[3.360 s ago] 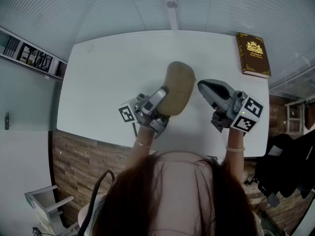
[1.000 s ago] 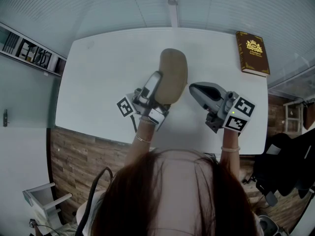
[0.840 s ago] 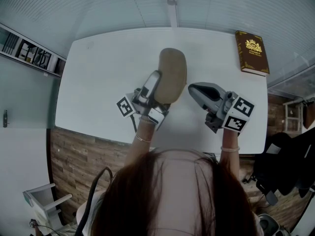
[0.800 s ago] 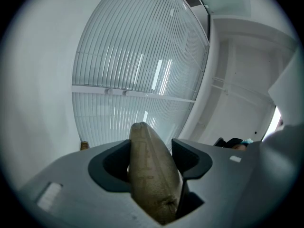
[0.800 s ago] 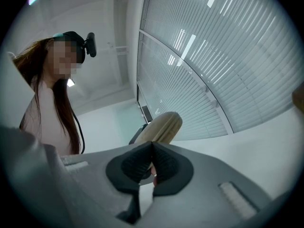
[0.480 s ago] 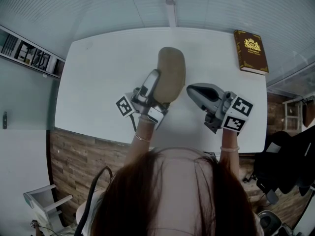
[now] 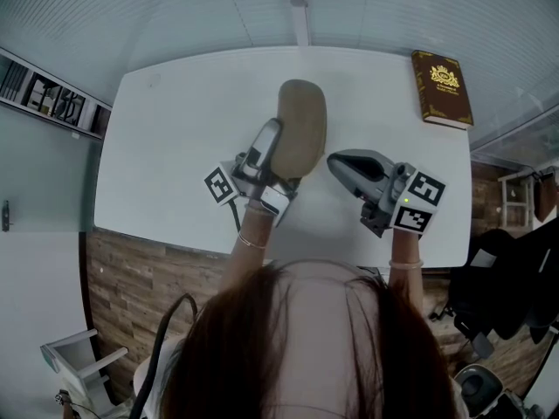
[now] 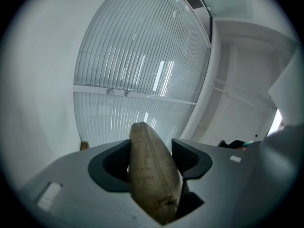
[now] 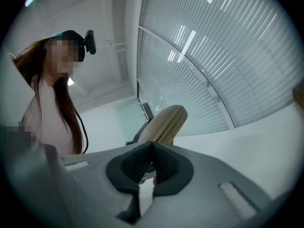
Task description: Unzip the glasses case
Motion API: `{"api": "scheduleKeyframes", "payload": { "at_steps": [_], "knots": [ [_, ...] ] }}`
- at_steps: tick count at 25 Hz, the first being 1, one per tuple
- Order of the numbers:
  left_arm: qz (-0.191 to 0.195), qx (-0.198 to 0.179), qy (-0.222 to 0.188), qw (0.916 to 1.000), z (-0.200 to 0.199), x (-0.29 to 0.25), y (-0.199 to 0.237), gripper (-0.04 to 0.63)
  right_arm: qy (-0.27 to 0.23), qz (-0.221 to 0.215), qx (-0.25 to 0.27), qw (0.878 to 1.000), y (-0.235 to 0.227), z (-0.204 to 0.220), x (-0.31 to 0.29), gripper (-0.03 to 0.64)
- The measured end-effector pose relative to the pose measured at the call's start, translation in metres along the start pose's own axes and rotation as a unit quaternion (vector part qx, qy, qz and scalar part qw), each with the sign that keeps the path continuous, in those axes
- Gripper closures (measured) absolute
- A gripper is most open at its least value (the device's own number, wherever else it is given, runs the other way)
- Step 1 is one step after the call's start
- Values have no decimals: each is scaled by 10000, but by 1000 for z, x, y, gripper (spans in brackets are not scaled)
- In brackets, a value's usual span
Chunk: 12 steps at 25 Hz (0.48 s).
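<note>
Progress looks slight: the case is held ready, but nothing shows it opened. On the left, the left gripper (image 7: 269, 148) has its jaws spread wide around the lower end of the glasses case (image 7: 303, 125). Its pads press both flat sides, so the case is lifted off the white table (image 7: 175, 147) and tilts up and away from the person. That gripper's own view shows the case edge-on between the jaws, both halves lying together with no gap along the seam (the zip teeth are too fine to make out).

To the right, the right gripper (image 7: 335, 162) points across at the case's lower right edge, just beside it, its jaws pressed fully together. A small reddish bit shows just below its pads in its own view; whether that is the zip pull pinched there I cannot tell. I judge the holding done and the whole run of the zip left. The pull must be caught, if it is not already, and drawn round the edge.

The case is a tan, oval, softly rounded shell with a dull, cloth-like surface, fatter in the middle and tapering to a blunt tip. A faint stitched line runs down its narrow side. It shows no dent where the pads bear on it, so it is probably stiff. Farthest right, a brown book (image 7: 441, 90) lies at the table's far corner, well apart.
</note>
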<state>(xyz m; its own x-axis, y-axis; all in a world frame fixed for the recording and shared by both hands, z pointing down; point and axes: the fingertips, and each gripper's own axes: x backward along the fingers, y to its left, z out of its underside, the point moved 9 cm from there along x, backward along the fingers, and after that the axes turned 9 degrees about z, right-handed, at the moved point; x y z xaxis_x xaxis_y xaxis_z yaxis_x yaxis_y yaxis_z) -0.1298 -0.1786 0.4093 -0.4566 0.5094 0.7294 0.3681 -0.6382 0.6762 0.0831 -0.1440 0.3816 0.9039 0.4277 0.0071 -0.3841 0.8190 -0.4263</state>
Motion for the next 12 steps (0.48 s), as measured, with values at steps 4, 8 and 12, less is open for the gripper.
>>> {"api": "scheduleKeyframes", "payload": {
  "at_steps": [4, 8, 12],
  "knots": [
    [3, -14, -5, 10000, -1, 0, 0, 316, 30, -8, -18, 10000, 1, 2, -1, 615],
    [-24, -2, -14, 10000, -2, 2, 1, 316, 44, -8, -45, 10000, 1, 3, -2, 615],
    [-92, 62, -67, 9999, -2, 3, 4, 316, 171, -25, -59, 9998, 2, 7, -3, 615]
  ]
}}
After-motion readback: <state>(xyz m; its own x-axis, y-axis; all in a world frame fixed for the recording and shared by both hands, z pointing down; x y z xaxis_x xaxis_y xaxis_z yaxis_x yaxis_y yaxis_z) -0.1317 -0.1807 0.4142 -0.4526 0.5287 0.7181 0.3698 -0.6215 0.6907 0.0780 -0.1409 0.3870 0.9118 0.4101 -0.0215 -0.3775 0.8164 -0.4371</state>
